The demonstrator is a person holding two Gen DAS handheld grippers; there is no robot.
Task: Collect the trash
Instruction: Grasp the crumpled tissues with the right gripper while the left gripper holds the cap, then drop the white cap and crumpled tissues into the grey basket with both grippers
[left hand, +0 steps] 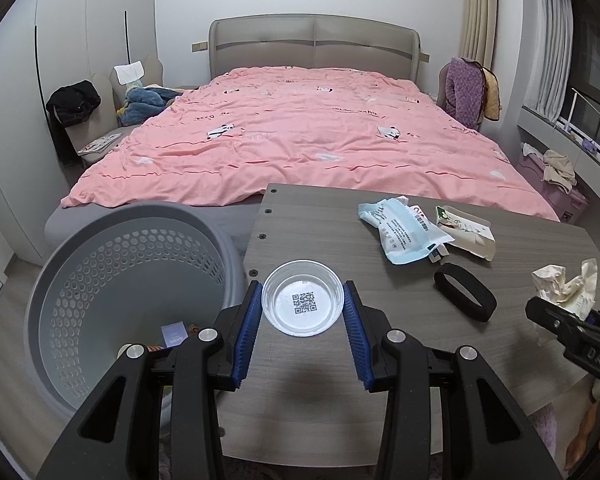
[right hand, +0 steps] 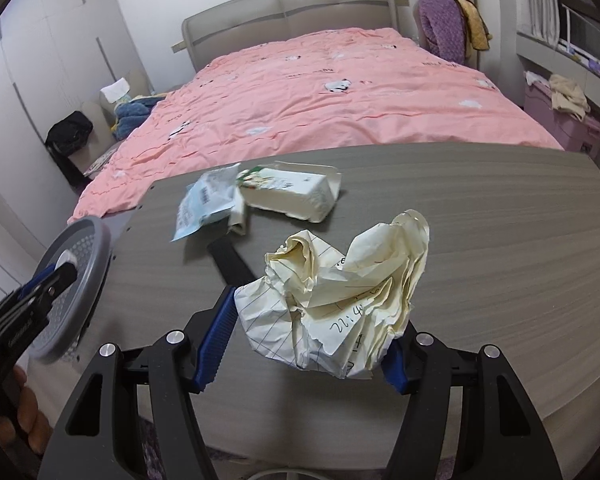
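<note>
Evidently, left gripper (left hand: 303, 332) clamped a round clear plastic lid (left hand: 302, 297) beside the grey perforated basket (left hand: 100, 264) at nine o'clock, right gripper (right hand: 314, 344) clamped crumpled lined paper (right hand: 336, 300), both lifted for dumping.

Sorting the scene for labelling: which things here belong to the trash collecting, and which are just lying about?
Job:
clear plastic cup in left gripper
crumpled paper in right gripper
blue wrapper
cream packet
grey basket

Lying about:
pink duvet
purple garment
black band, unclear
</note>
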